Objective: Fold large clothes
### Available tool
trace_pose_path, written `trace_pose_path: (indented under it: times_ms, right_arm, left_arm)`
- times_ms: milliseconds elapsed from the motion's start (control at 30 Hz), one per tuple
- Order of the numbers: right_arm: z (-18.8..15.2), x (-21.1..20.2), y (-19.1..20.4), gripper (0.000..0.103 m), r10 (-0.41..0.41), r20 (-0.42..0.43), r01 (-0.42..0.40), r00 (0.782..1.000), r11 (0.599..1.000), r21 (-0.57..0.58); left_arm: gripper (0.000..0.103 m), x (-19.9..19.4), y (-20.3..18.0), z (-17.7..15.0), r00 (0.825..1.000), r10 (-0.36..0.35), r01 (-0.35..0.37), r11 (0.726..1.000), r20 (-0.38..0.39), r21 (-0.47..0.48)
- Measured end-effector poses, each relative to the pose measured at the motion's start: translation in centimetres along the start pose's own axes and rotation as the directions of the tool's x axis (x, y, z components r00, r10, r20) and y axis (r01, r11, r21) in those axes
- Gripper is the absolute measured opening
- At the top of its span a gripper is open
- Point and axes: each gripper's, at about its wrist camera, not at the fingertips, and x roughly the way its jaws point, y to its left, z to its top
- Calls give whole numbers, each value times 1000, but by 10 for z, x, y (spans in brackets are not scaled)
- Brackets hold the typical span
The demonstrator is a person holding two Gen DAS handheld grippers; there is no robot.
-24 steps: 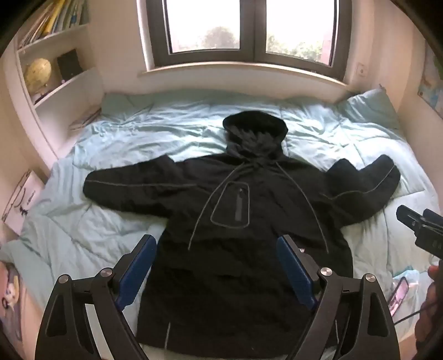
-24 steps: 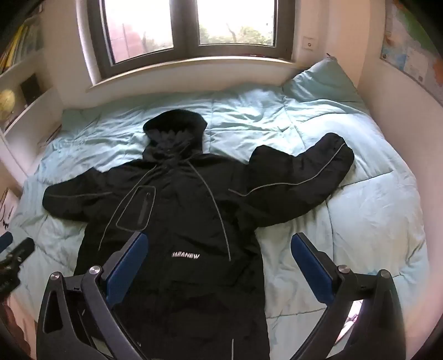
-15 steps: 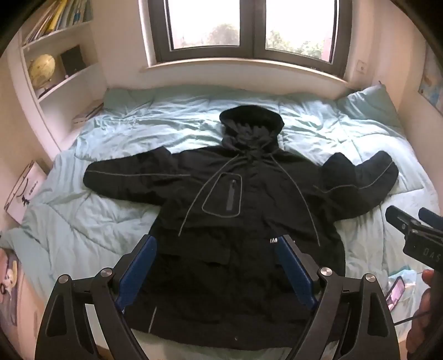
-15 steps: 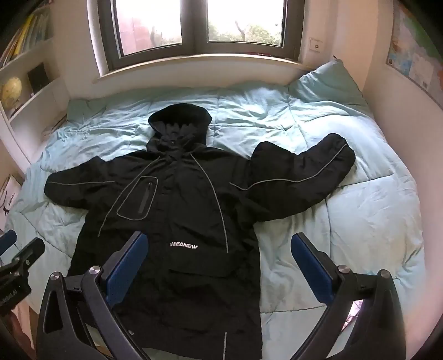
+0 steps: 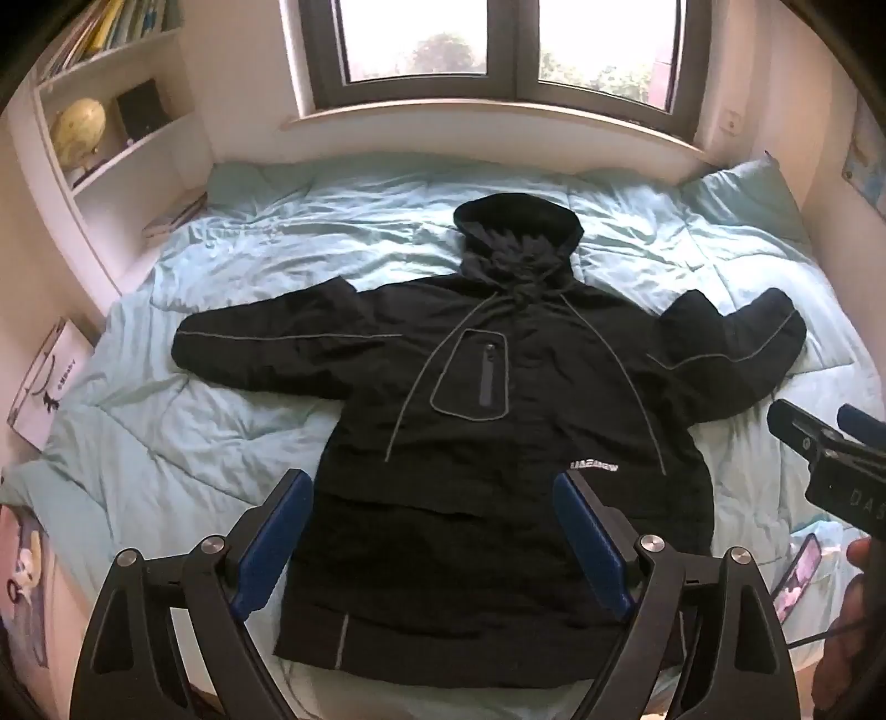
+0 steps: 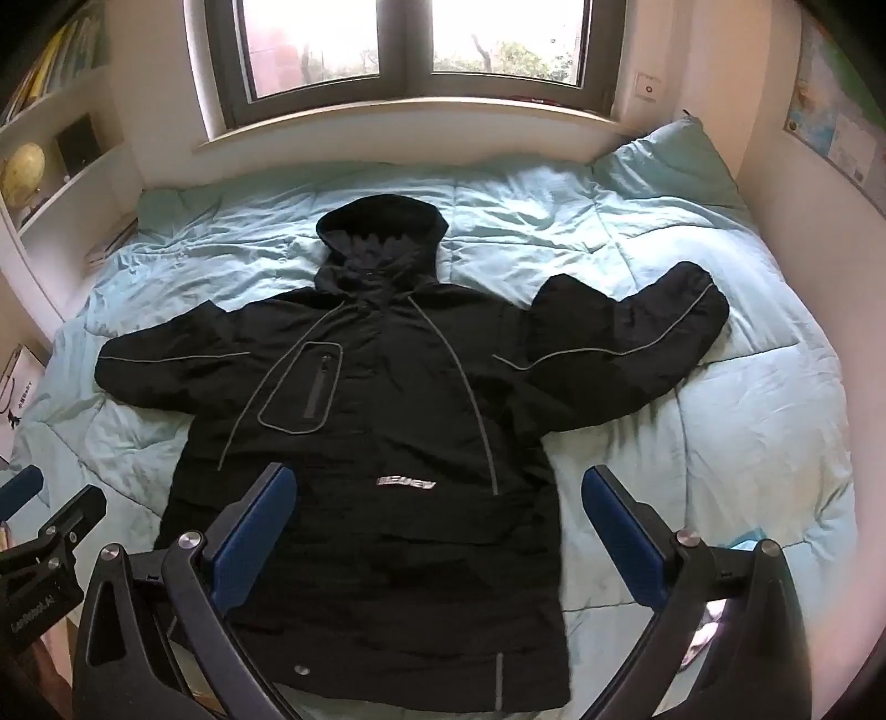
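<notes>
Black hooded jacket (image 5: 498,443) is lying flat, front up, on the bed (image 5: 232,421), spread over the light blue quilt (image 6: 720,443). Hood (image 6: 382,238) is pointing toward the window (image 6: 410,44), hem lying at the near edge of the bed. Both sleeves are stretching out sideways: left sleeve (image 5: 266,349) lying nearly straight, right sleeve (image 6: 626,354) angling up toward the pillow (image 6: 670,160). Chest pocket (image 5: 470,376) with zipper and a white logo (image 6: 406,483) are showing on the front; grey piping is running down the body and along the sleeves.

Left claw (image 5: 432,545) is hanging above the lower half of the jacket, jaws standing wide open, nothing between the blue pads (image 5: 592,540), not touching the fabric. Right claw (image 6: 437,548) is also hanging wide open, gripping nothing, sitting over the jacket's right lower edge and the quilt beside it.

In the left wrist view the right claw is poking in at the right edge, with part of a hand (image 5: 855,598) below it. A phone (image 5: 797,576) is lying near the bed's right edge. Shelves (image 5: 111,144) at left are holding a globe (image 5: 80,130) and books. A wall poster (image 6: 836,105) is hanging at right.
</notes>
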Motion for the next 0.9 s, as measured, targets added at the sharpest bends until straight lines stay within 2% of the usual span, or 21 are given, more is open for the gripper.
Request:
trace_pose_path:
  times_ms: [467,833,900]
  right_arm:
    - [-7,1,59,103,-73,-29,74,997,997,33]
    - [-13,11,94,103,-124,-53,128,991,989,76]
    - [-11,13,101,103,-125,-59,130,990,988,83]
  left_arm:
    - [89,25,55,8,994,-107,106,993,0,50]
    - [89,43,84,25,989,-146,144,985,11,94]
    - [89,49,98,26,988,-155,154,984,10,92]
